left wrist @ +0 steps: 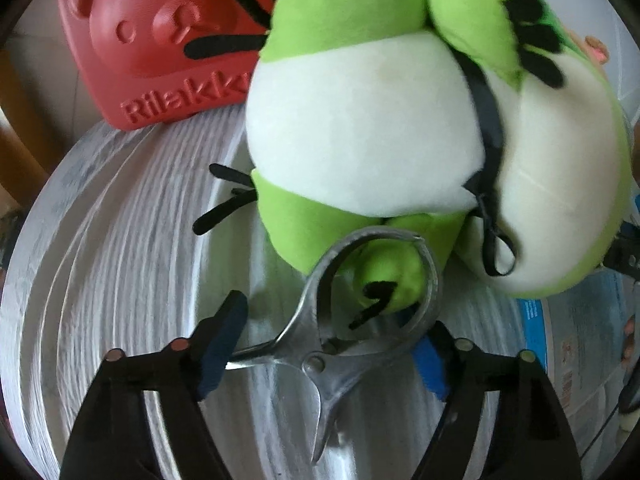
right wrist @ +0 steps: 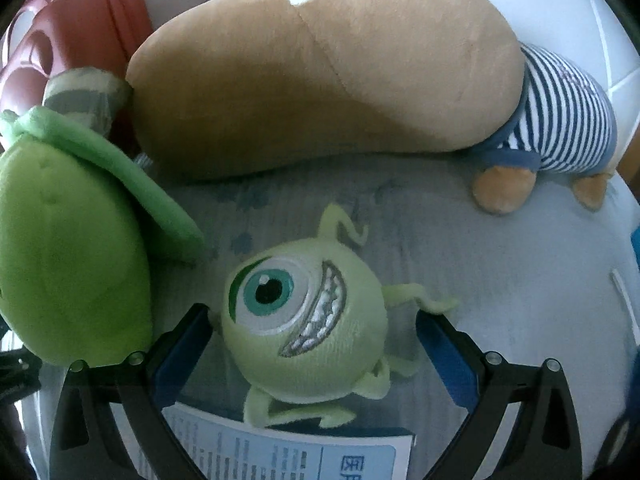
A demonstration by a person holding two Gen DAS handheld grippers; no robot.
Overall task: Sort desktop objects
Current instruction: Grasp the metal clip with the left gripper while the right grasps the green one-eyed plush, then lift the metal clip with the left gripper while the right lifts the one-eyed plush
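Each tool, left [left wrist: 334, 344] and right [right wrist: 312, 344], has black angular fingers with blue pads and small round silver screws.

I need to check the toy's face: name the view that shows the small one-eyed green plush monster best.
The right wrist view: the small one-eyed green plush monster lies face-up between the right gripper jaws, eye and grin clear. The left wrist view does not show it.

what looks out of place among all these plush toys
The metal tool, a scissor-like hinged piece with a ring, sits between the left gripper's blue pads, its ring looped around the green frog plush's foot. It is the only hard metal item among soft toys.
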